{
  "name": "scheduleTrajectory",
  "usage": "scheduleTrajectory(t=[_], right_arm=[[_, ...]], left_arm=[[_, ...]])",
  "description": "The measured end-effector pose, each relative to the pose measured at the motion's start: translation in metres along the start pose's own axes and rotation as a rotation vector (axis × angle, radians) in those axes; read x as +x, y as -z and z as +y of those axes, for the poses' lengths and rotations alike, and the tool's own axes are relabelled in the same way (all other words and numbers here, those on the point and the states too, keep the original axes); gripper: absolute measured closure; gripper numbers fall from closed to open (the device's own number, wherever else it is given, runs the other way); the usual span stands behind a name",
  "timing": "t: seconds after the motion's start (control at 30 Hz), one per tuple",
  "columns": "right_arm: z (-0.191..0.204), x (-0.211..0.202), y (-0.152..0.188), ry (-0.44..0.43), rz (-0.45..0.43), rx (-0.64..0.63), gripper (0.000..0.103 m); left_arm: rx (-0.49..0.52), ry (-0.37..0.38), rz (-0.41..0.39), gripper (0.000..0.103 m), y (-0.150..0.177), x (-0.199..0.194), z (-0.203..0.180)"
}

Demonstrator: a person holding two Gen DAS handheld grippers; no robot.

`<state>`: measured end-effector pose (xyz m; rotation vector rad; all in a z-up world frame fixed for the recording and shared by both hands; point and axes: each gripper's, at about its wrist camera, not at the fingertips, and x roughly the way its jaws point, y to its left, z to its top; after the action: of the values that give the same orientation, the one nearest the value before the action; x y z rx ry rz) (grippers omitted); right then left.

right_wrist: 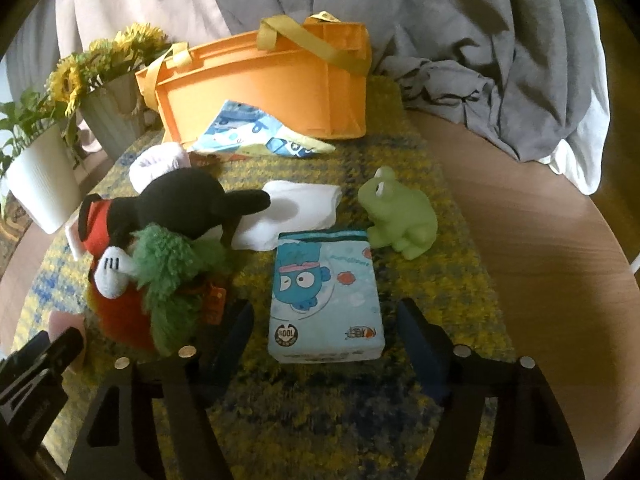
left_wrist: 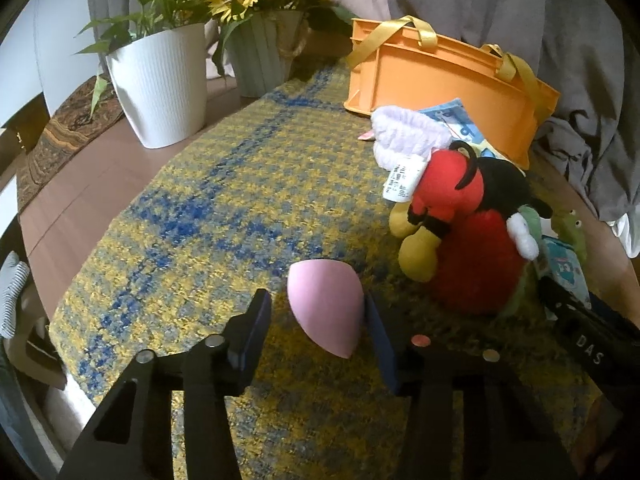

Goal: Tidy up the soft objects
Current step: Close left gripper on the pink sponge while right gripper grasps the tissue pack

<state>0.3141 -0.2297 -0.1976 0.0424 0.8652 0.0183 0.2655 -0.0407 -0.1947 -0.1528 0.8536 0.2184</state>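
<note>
The left claw (left_wrist: 318,326) straddles a pink teardrop sponge (left_wrist: 326,308) that lies on the yellow-and-blue woven mat (left_wrist: 224,200). The sponge sits between the two blue pads: the right pad (left_wrist: 378,340) meets its side, while a narrow gap shows at the left pad (left_wrist: 256,332). So the claw stands partly open around the sponge, with no firm pinch visible. At about two o'clock from the sponge lies a heap of plush toys, with a black-and-red mouse doll (left_wrist: 468,196) on top of a red plush (left_wrist: 476,268). A lilac fluffy cloth (left_wrist: 408,136) lies beyond them at one o'clock, and the orange tote (left_wrist: 448,80) stands behind that.

In the right wrist view, the right claw (right_wrist: 326,338) is open wide, its fingers either side of the near end of a blue cartoon-printed tissue pack (right_wrist: 326,300). Clear mat shows between each finger and the pack, so nothing is held. The pack lies flat at twelve o'clock from the claw. A green rubber frog (right_wrist: 400,216) sits just beyond its far right corner at one o'clock. A folded white cloth (right_wrist: 296,212) lies at eleven o'clock, and the mouse doll (right_wrist: 180,204) and a green shaggy plush (right_wrist: 172,276) at ten o'clock. The mat covers a round wooden table (right_wrist: 540,248).
</note>
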Motion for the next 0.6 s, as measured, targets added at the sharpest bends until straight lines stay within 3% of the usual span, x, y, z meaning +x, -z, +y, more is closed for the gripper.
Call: scheduleTrajectory(t=[0.13, 0.6], right_arm=[[-0.003, 0.005, 0.0, -0.014, 0.021, 0.018, 0.049], [0.005, -0.026, 0.002, 0.009, -0.053, 0.006, 0.05]], left_arm=[[0.018, 0.012, -0.003, 0.066, 0.0, 0.0, -0.004], [0.099, 0.078, -0.024, 0.067, -0.011, -0.012, 0.0]])
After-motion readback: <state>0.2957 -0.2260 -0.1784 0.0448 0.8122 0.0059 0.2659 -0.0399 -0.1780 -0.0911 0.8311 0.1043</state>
